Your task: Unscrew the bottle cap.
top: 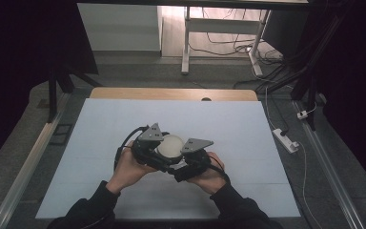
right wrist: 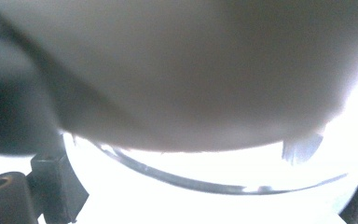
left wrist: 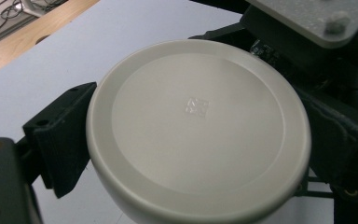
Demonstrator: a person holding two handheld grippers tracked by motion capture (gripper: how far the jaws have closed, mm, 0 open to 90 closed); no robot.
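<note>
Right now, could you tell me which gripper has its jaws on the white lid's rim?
The left gripper: its jaws flank the white lid, touching its rim. The right gripper's hold is too blurred to judge.

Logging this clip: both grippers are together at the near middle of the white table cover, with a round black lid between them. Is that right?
Not quite: the lid is off-white, not black, as the left gripper view shows; the black parts beside it are gripper jaws. The rest holds: in the high view the left gripper and right gripper meet at the near middle of the white table cover.
</note>
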